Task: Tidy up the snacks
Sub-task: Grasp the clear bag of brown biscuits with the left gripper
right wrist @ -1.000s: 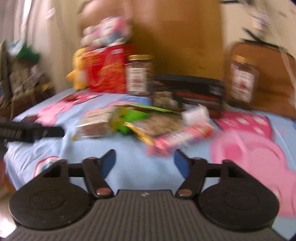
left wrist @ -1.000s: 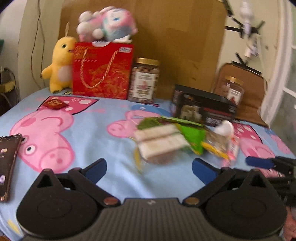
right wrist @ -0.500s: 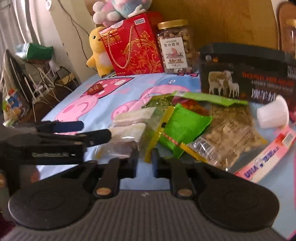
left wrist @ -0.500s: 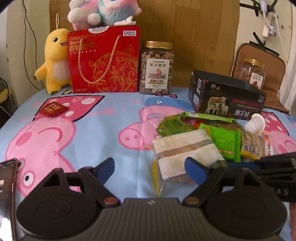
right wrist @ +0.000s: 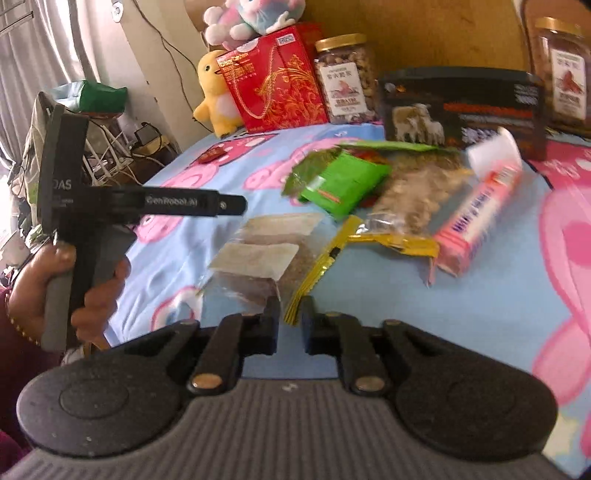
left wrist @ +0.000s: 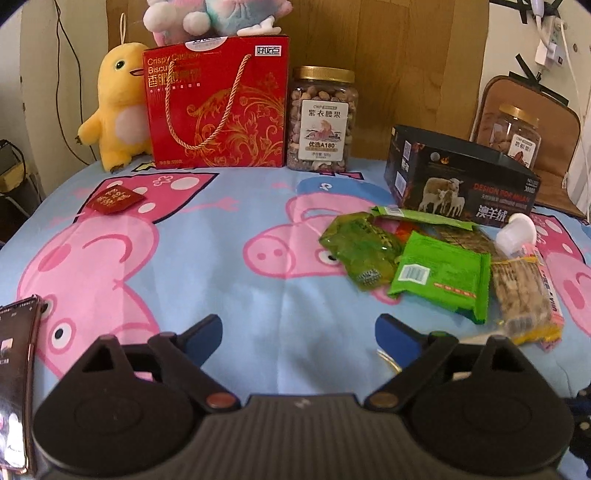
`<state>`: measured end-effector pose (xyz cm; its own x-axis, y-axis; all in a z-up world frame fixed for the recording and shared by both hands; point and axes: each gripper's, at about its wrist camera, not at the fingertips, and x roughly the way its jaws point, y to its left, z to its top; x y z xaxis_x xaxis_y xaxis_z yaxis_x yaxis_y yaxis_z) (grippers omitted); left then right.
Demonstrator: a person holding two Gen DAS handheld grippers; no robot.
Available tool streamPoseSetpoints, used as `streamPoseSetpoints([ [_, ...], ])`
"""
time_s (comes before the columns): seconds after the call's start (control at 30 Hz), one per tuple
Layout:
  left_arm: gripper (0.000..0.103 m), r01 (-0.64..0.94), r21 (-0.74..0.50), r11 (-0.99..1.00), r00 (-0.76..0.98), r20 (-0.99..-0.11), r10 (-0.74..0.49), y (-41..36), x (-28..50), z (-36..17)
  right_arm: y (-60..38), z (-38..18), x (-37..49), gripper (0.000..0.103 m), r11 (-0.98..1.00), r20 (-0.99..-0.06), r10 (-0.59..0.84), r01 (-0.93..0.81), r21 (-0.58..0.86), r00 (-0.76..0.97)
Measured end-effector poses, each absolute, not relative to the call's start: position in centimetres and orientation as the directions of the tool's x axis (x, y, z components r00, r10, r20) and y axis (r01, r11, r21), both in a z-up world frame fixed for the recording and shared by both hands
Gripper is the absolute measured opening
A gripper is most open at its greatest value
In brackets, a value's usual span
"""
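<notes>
Counts:
- 2 nut jars: 1 by the red box (left wrist: 323, 118), 1 behind the black box (left wrist: 517, 134)
- 2 plush toys: 1 yellow (left wrist: 116, 110), 1 pink-blue (left wrist: 214, 16)
- 1 red gift box (left wrist: 218, 103)
- 1 black box (left wrist: 461, 181)
- 1 small red packet (left wrist: 114, 199)
- 1 phone (left wrist: 14, 376)
- 1 white cup (left wrist: 517, 234)
- 1 pink bar (right wrist: 484, 206)
- 3 green packs visible: bright (left wrist: 443, 275), olive (left wrist: 360, 251), 1 partly buried (left wrist: 413, 216)
- 1 clear pack with 2 white labels (right wrist: 258, 251)
- 1 clear pack with yellow edge (right wrist: 410, 195)
- 2 tongs: left (left wrist: 299, 332), right (right wrist: 290, 317)

A yellow plush duck (left wrist: 117, 107) stood at the back, touching a red gift bag (left wrist: 218, 107). A pink-and-blue plush (left wrist: 214, 16) sat atop that bag. A phone (left wrist: 16, 380) lay at the left edge of the pig-print sheet (left wrist: 221, 266)
</notes>
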<state>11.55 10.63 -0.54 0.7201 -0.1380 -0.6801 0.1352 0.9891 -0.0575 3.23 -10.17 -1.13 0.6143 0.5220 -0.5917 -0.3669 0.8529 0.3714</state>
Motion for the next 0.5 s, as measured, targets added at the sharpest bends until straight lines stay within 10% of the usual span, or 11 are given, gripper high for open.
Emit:
streamPoseSetpoints([
  [0.1, 0.093, 0.168, -0.149, 0.975, 0.691, -0.688, -0.224, 11.1, 11.1, -0.1, -11.0, -1.1, 3.0, 0.055, 0.861, -0.576, 0.507, -0.350, 0.368, 0.641],
  [0.3, 0.090, 0.225, -0.418, 0.880, 0.581, -0.667, -0.466, 13.3, 9.8, 0.0, -9.6, -0.8, 3.0, 0.074, 0.856, -0.574, 0.507, -0.451, 0.251, 0.643],
  [0.5, 0.054, 0.288, -0.418, 0.861, 0.512, -0.693, -0.508, 10.7, 9.2, -1.2, -7.4, -1.9, 4.8, 0.062, 0.840, -0.578, 0.524, -0.491, 0.231, 0.625],
])
